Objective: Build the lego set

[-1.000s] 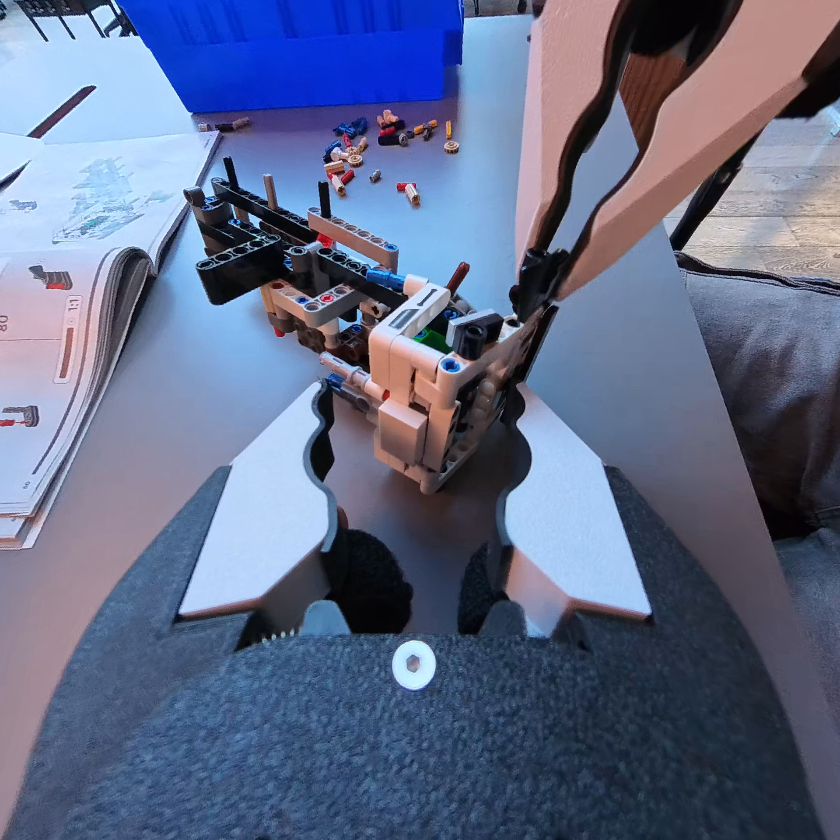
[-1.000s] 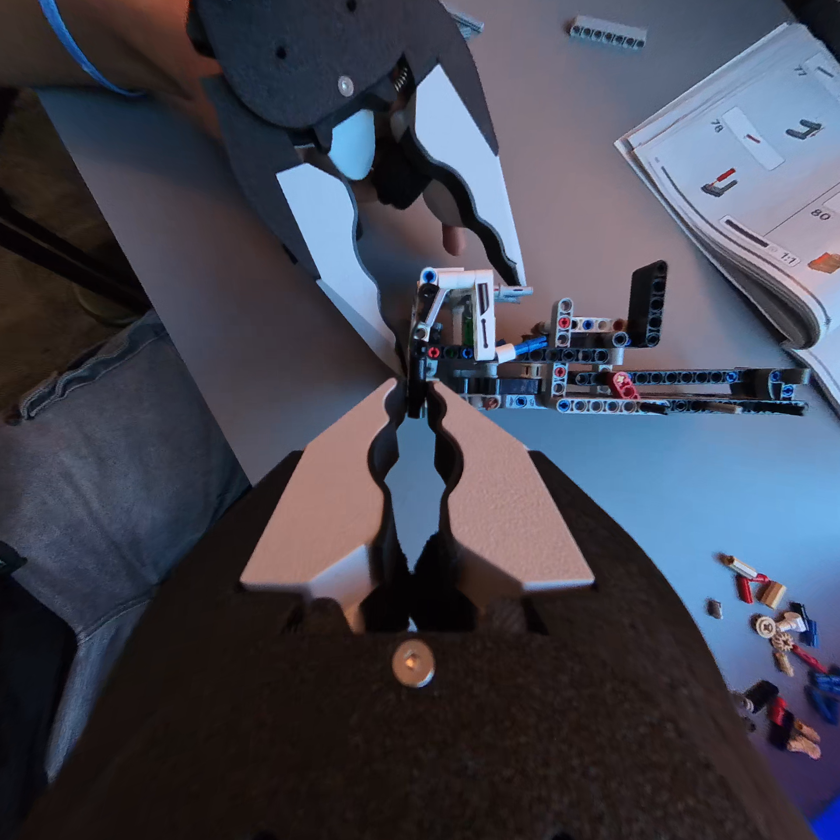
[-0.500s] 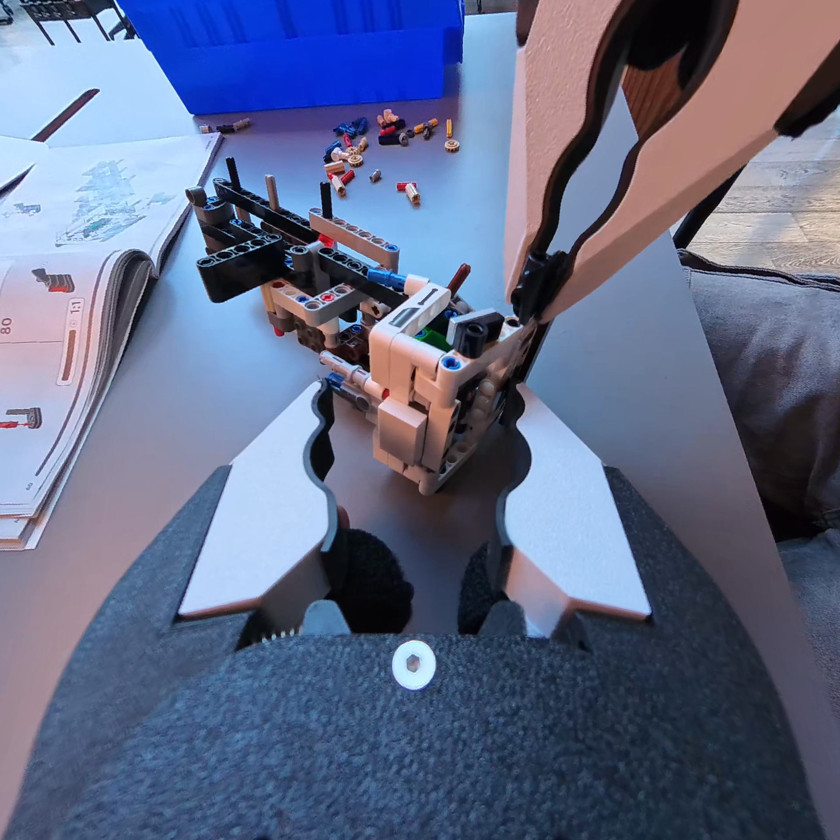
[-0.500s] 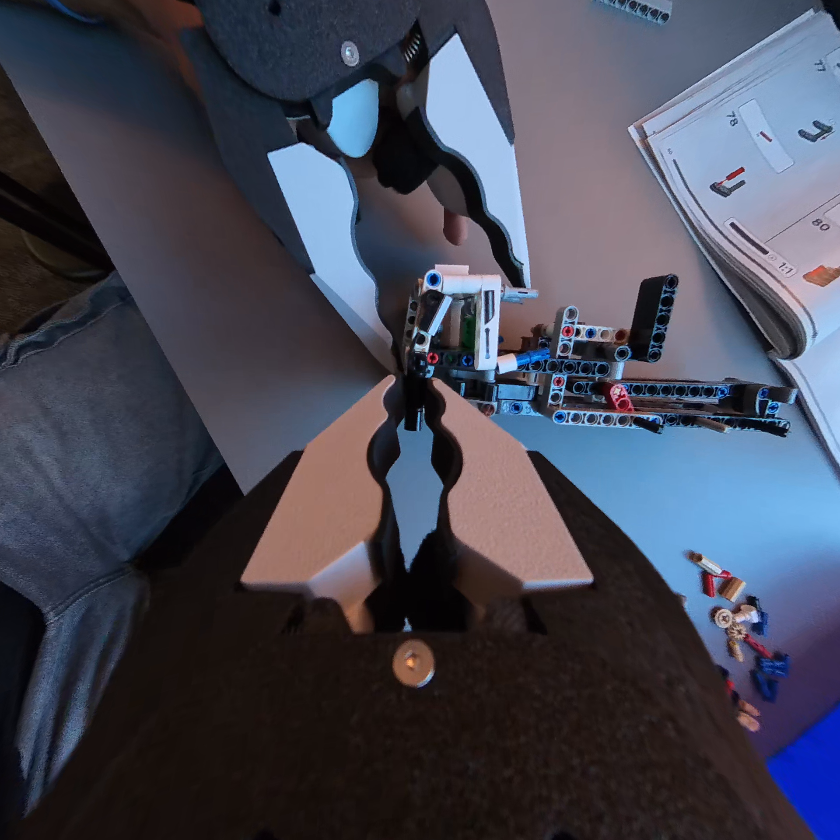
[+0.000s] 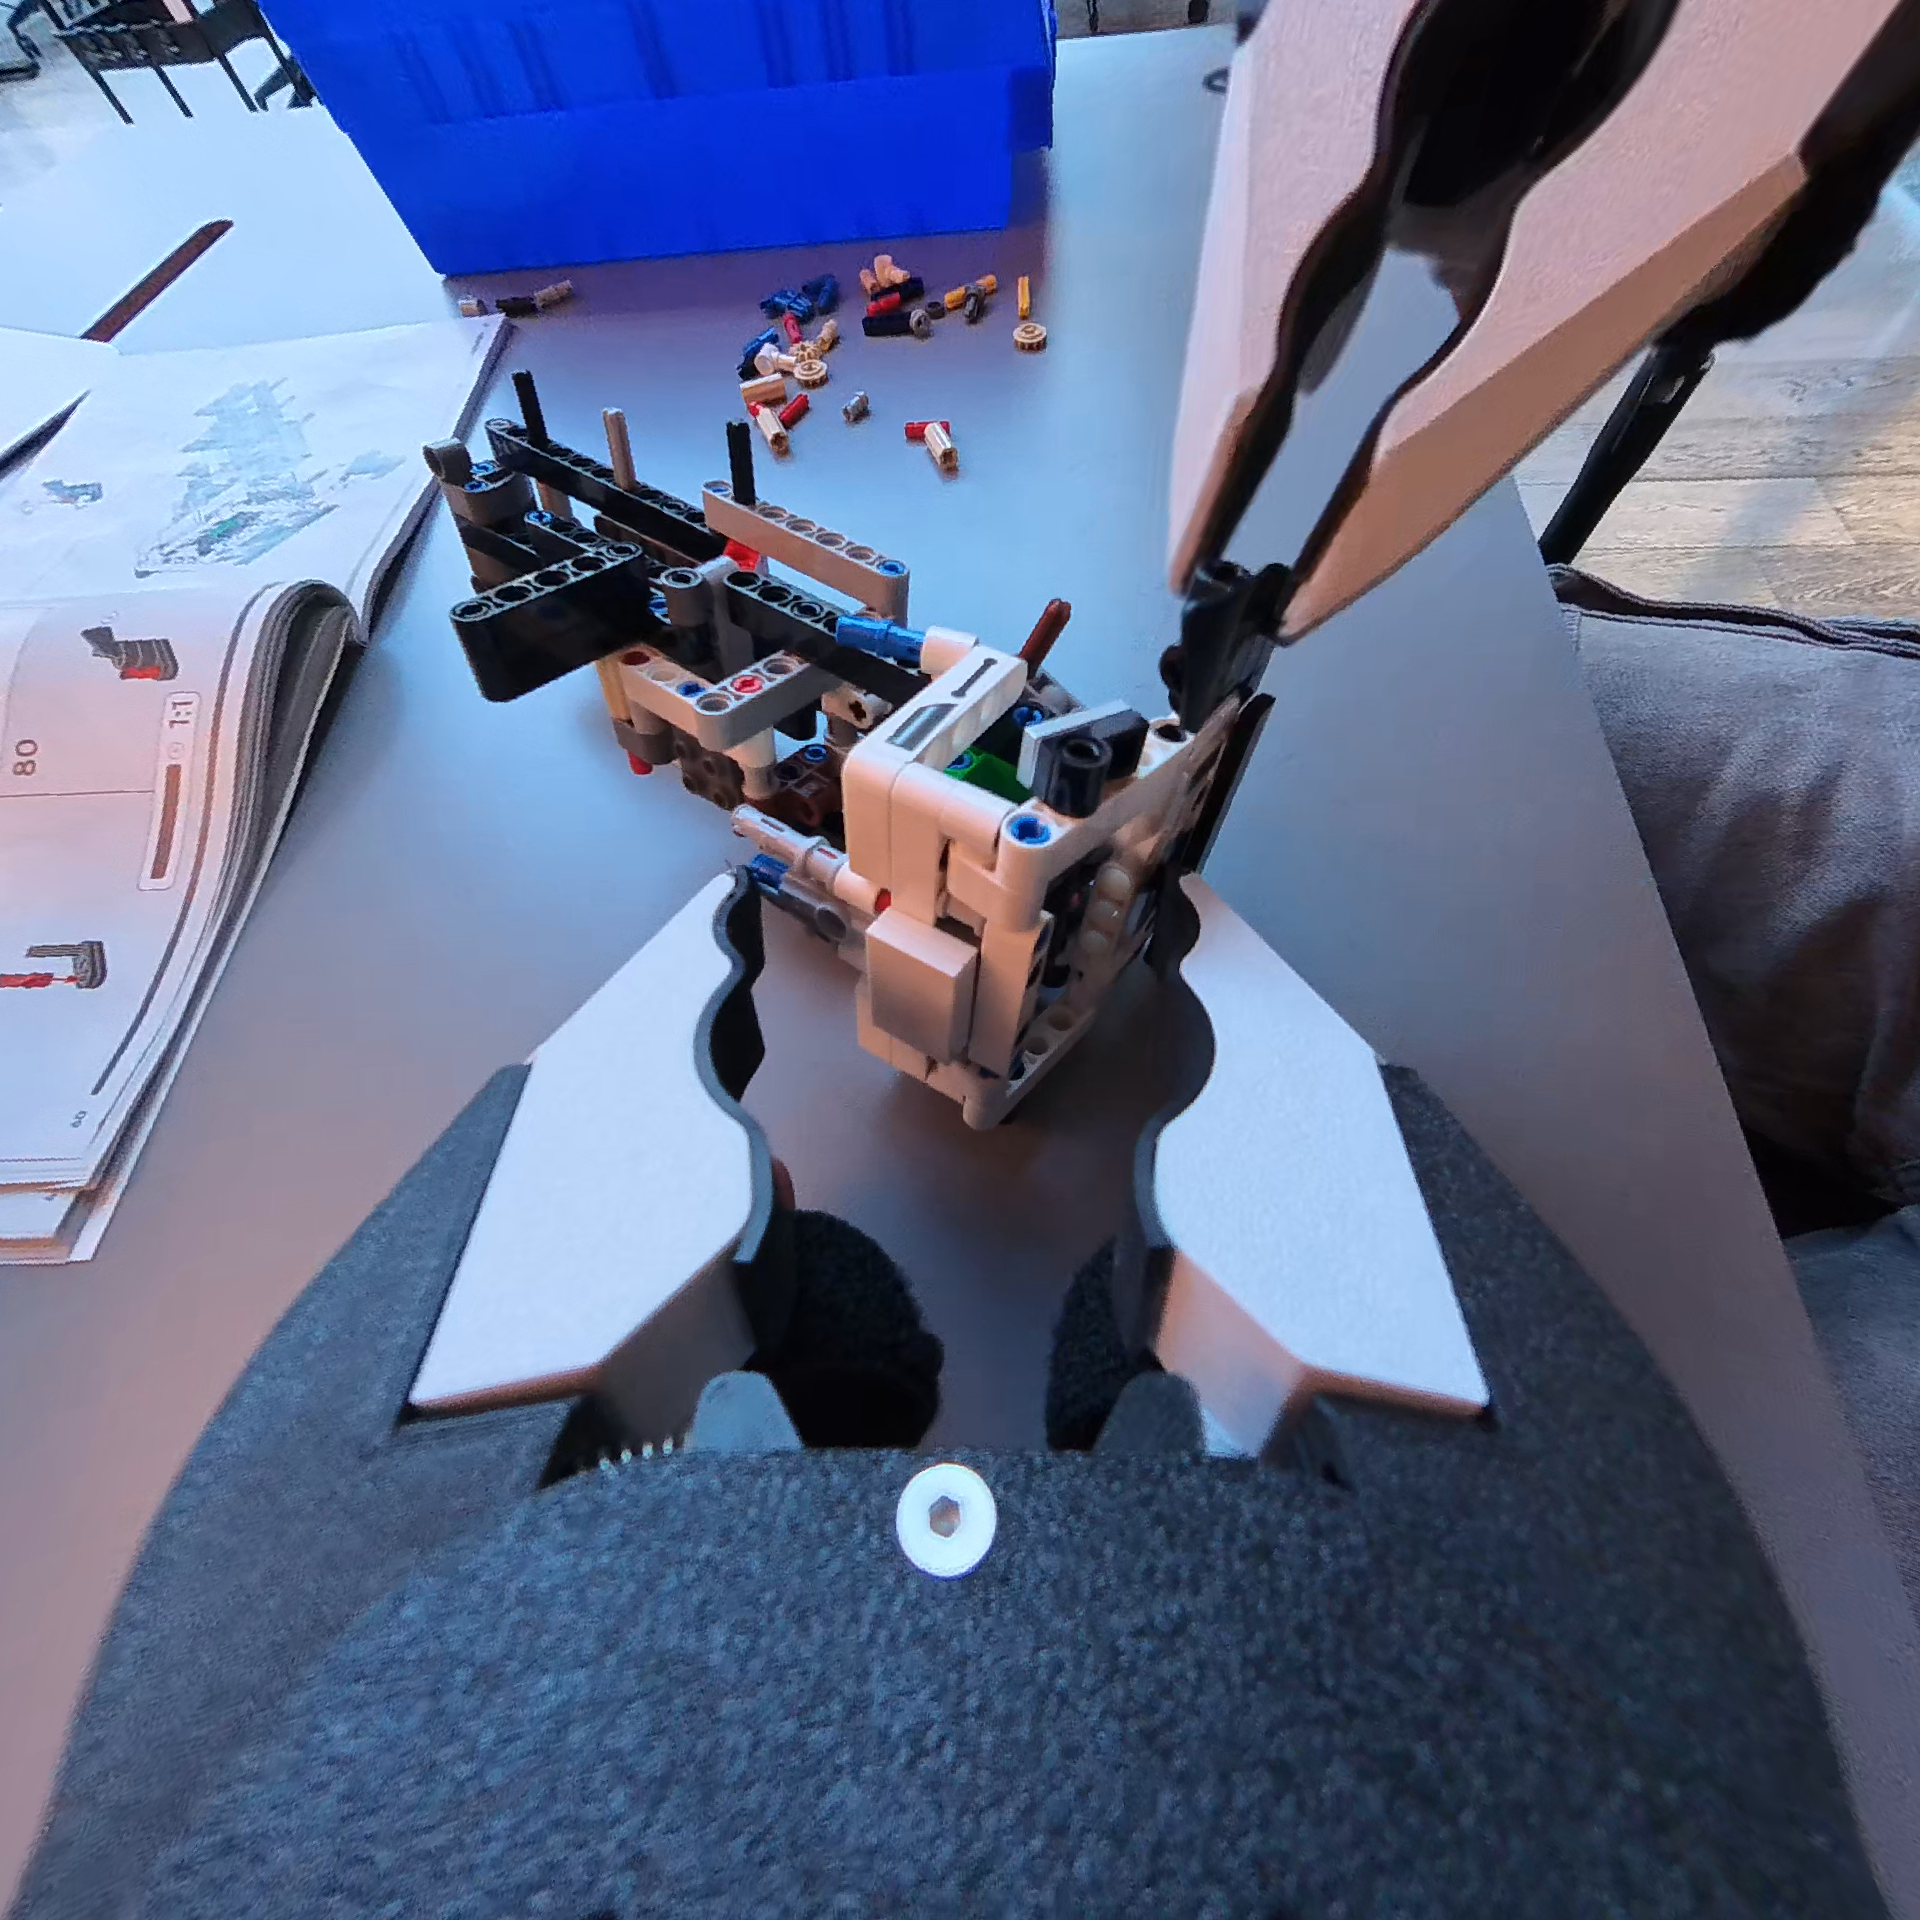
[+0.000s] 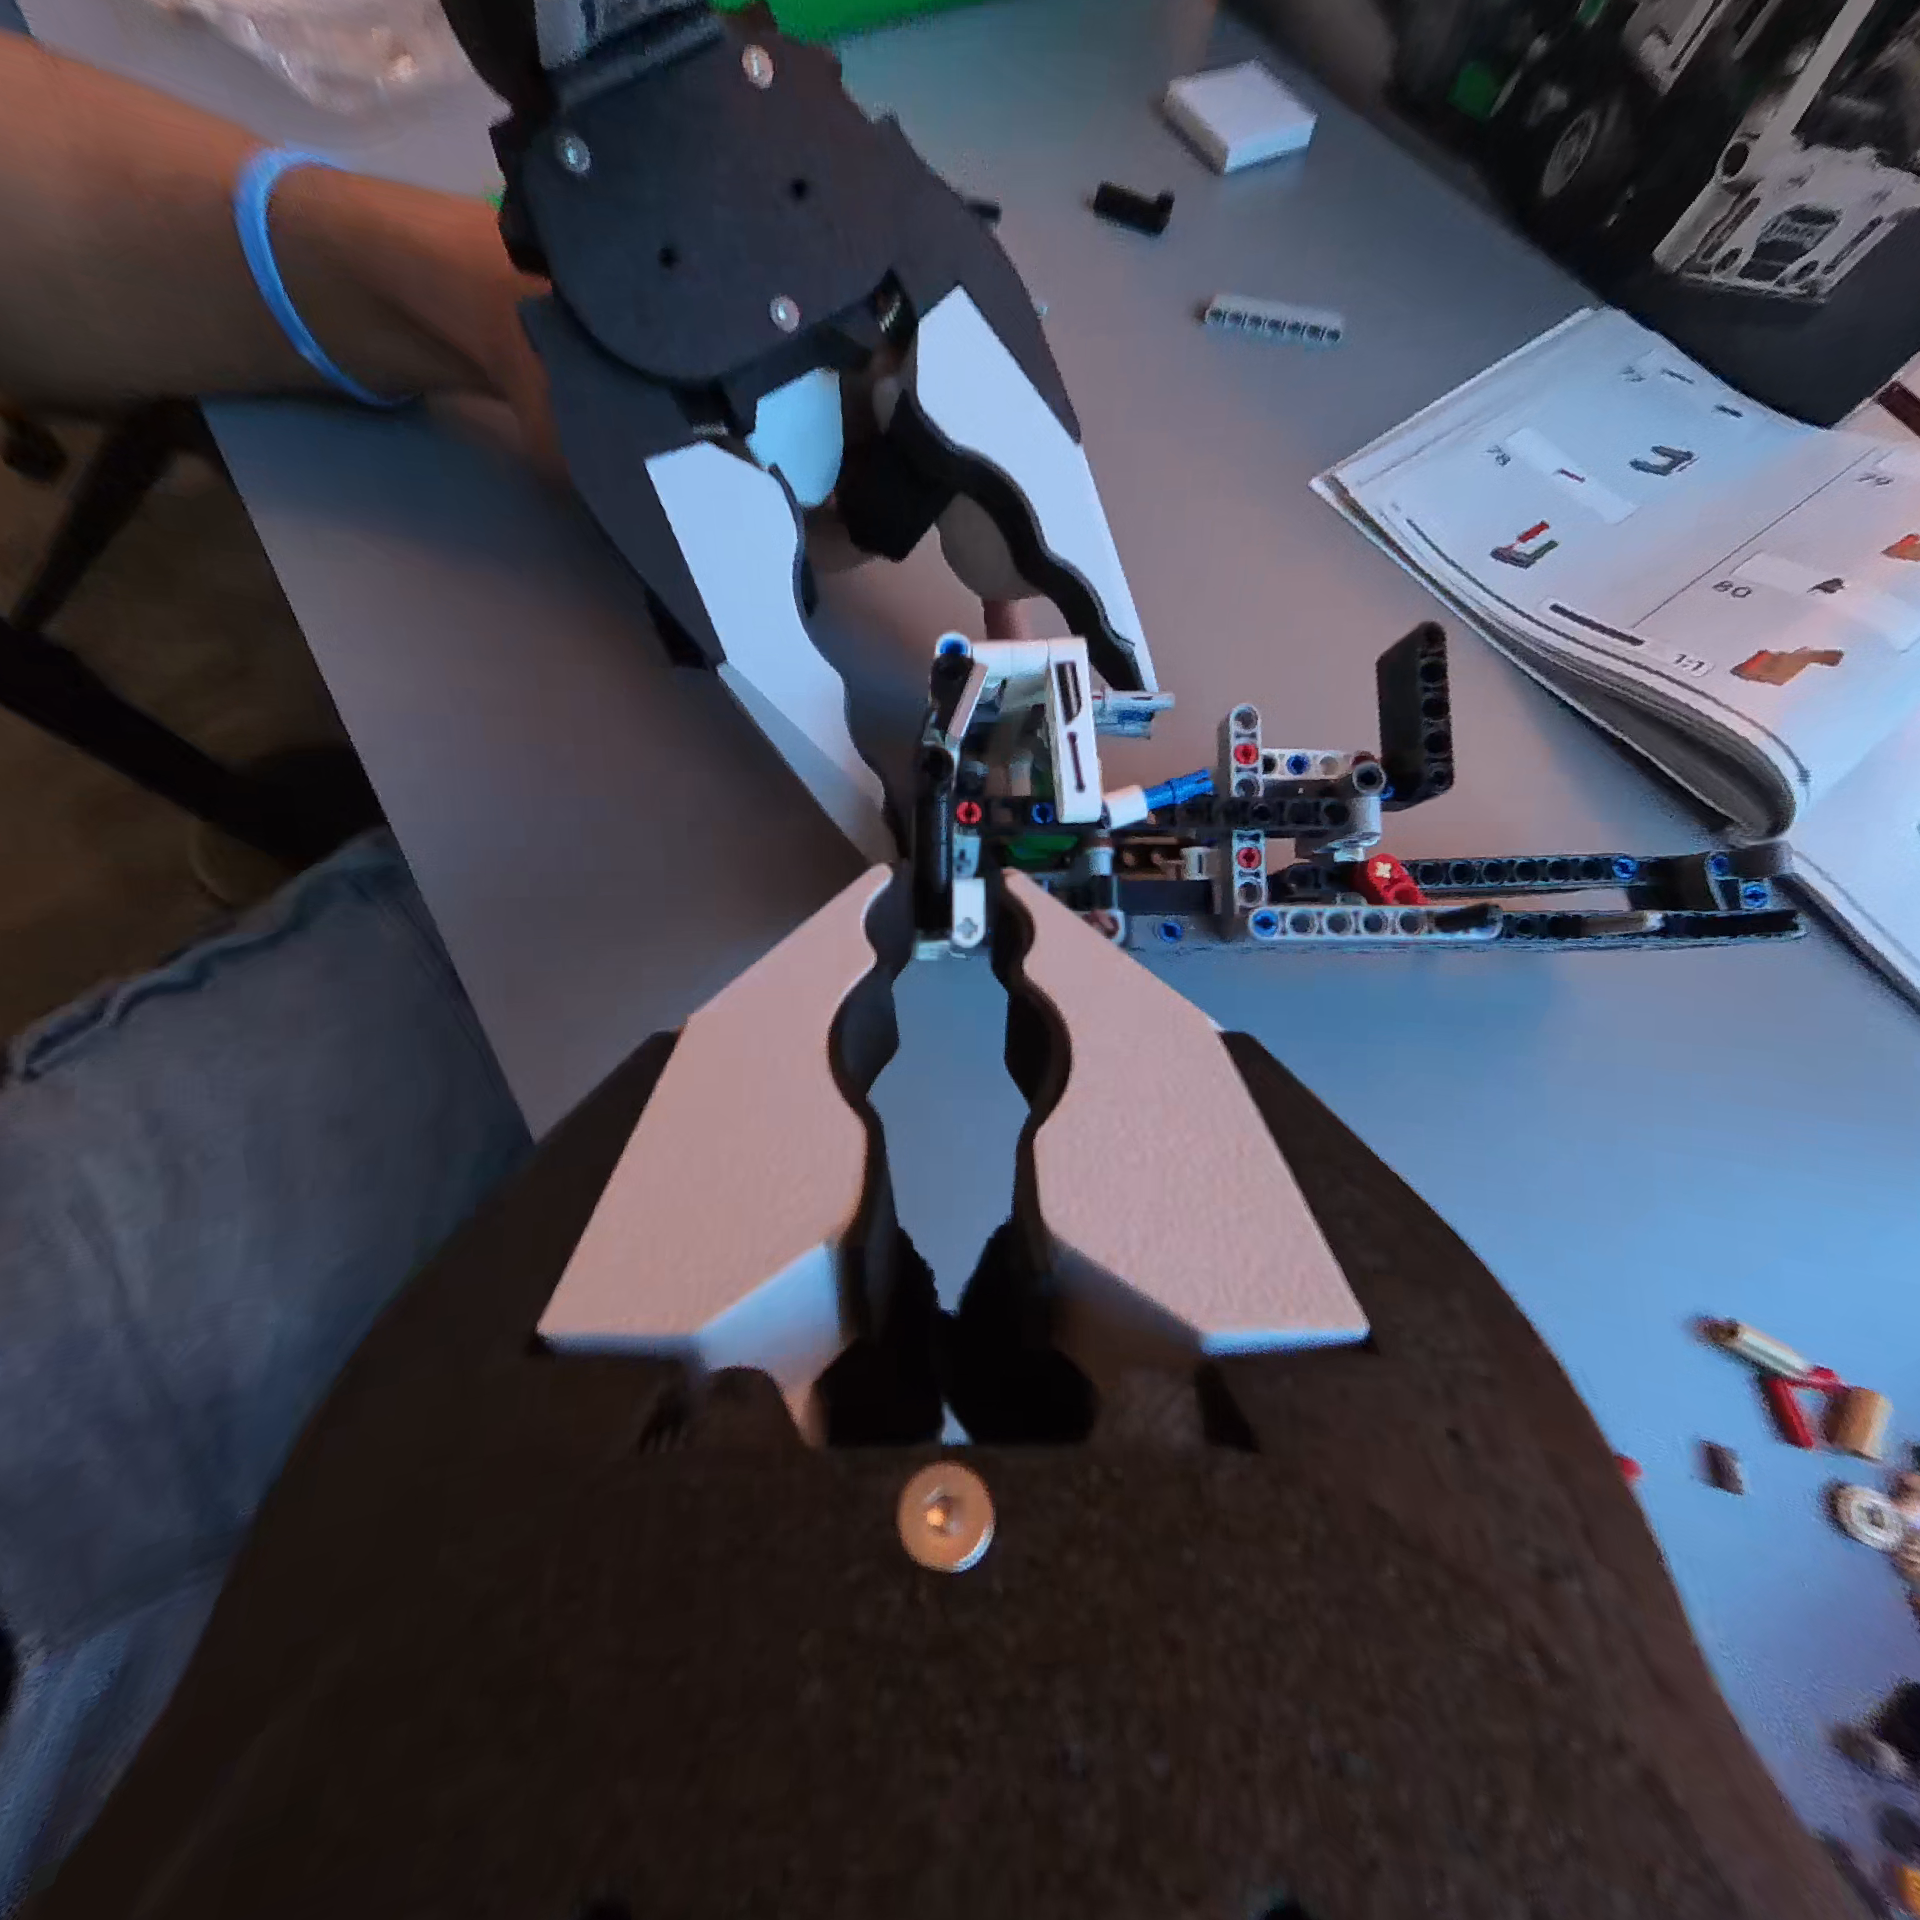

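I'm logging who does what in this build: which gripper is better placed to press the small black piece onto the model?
Right. The right gripper already pinches the black piece at the lego model's top edge; the left gripper brackets the model, open.

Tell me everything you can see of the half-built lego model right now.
The lego model is a plastic beam-and-pin build lying on the grey table. A long, low frame of black and grey perforated beams, with blue and red pins and upright black axles, runs away toward the instruction booklet. Its near end is a taller white block with green inside. The left gripper straddles that block, jaws wide. The right gripper pinches a small black piece against the block's upper edge.
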`<state>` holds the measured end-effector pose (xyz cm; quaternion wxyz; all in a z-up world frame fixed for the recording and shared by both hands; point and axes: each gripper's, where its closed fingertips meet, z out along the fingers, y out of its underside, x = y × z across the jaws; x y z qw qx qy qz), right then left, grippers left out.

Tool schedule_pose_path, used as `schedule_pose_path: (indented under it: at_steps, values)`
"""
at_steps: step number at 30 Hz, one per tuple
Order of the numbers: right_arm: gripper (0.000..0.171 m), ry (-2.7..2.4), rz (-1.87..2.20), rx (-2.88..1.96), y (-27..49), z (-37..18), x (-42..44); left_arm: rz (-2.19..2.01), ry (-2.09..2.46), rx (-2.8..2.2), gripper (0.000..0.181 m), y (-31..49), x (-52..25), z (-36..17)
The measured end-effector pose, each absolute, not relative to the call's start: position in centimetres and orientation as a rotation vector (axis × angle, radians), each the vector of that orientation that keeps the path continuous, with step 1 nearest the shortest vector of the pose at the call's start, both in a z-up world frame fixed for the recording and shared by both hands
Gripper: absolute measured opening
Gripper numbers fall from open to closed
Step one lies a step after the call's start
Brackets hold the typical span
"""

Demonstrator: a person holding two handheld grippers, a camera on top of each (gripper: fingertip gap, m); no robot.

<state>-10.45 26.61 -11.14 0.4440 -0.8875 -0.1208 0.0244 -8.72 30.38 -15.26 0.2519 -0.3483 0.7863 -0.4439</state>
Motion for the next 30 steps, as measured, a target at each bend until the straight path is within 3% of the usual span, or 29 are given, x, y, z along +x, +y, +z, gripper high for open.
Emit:
schedule_pose_path:
  at_steps: [7,10,13,18,30]
  values:
    - [0.006,0.009,0.627,-2.107,26.9,-11.4,-10.3,-1.206,2.138,-0.942,0.074,30.4,-8.7,-15.2]
    - [0.007,0.009,0.626,-2.079,27.0,-11.6,-9.8,-1.204,2.138,-0.940,0.074,30.4,-8.7,-15.2]
    - [0.014,-0.087,0.373,-2.041,26.8,-11.0,-9.1,-1.211,2.141,-0.947,0.074,30.4,-8.7,-15.3]
    - [0.000,-0.208,0.083,-2.003,26.8,-10.7,-10.1,-1.213,2.143,-0.944,0.074,30.4,-8.7,-15.3]
    - [0.000,-0.057,0.448,-1.973,27.3,-10.5,-10.5,-1.203,2.140,-0.929,0.073,30.3,-8.8,-15.2]
